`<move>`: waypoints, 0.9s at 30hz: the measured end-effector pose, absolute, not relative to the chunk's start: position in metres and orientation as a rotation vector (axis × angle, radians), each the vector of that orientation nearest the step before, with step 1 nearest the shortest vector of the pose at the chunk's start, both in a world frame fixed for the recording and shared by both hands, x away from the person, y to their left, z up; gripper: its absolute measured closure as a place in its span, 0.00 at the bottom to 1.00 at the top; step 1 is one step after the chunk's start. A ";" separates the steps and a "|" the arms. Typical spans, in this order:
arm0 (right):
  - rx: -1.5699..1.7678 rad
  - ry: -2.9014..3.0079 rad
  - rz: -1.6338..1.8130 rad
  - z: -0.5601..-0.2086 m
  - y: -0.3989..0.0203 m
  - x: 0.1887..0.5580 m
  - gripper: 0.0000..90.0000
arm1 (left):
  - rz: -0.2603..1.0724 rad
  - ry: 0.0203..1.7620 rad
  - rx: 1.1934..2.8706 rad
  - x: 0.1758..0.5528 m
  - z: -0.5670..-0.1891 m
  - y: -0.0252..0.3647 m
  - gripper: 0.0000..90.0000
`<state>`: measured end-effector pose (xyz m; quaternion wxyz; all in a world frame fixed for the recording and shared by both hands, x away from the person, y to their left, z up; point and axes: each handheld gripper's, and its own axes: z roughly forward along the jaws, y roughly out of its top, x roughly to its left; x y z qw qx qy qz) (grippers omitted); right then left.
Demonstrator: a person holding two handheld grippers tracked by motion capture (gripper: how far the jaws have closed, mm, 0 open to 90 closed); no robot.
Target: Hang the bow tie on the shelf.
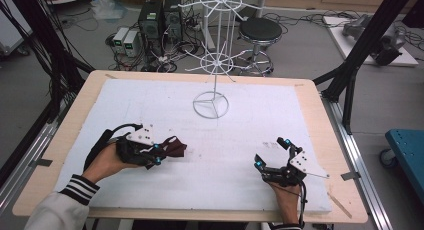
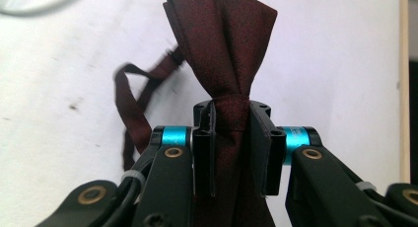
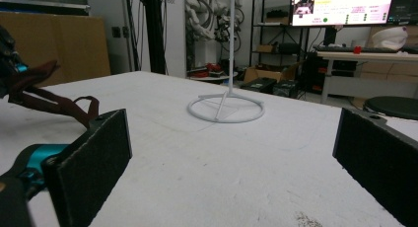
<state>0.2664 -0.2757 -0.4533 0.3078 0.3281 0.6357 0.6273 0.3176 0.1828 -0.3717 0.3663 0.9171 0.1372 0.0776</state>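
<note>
Left tongs [image 1: 157, 154] at 8 o'clock pinching maroon bow tie [image 2: 224, 49], right tongs [image 1: 272, 152] at 4 o'clock spread wide, white wire rack [image 1: 211, 104] at 12 o'clock on desk [image 1: 310, 90].

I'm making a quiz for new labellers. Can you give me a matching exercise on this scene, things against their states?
Things:
1. left tongs
2. right tongs
3. dark red bow tie
4. white wire rack

States:
A. standing upright at the far side of the white mat
B. open, holding nothing
C. pinched at its middle knot
D. shut on fabric

Pairs: 1-D, 2-B, 3-C, 4-A
</note>
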 end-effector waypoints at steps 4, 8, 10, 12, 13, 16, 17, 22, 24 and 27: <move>0.863 1.678 1.657 -0.453 -0.276 0.267 0.01 | 0.272 0.435 2.279 0.319 -0.366 0.187 0.82; 0.868 1.681 1.659 -0.453 -0.276 0.266 0.01 | 0.302 0.489 2.216 0.321 -0.362 0.191 0.82; 0.865 1.679 1.658 -0.453 -0.276 0.267 0.01 | 0.302 0.541 2.147 0.323 -0.359 0.193 0.82; 0.872 1.685 1.660 -0.453 -0.275 0.266 0.01 | 0.308 0.585 2.086 0.324 -0.356 0.196 0.82; 0.873 1.684 1.660 -0.453 -0.275 0.266 0.01 | 0.304 0.587 2.057 0.325 -0.354 0.197 0.82; 0.867 1.681 1.658 -0.453 -0.276 0.266 0.01 | 0.307 0.610 1.989 0.326 -0.349 0.200 0.82; 0.874 1.684 1.662 -0.453 -0.275 0.266 0.01 | 0.318 0.614 1.986 0.326 -0.348 0.200 0.82; 0.864 1.680 1.658 -0.453 -0.276 0.267 0.01 | 0.329 0.654 1.934 0.328 -0.347 0.203 0.82; 0.862 1.680 1.659 -0.453 -0.276 0.267 0.01 | 0.323 0.684 1.897 0.330 -0.346 0.205 0.82; 0.864 1.680 1.658 -0.453 -0.276 0.267 0.01 | 0.325 0.718 1.877 0.334 -0.345 0.208 0.82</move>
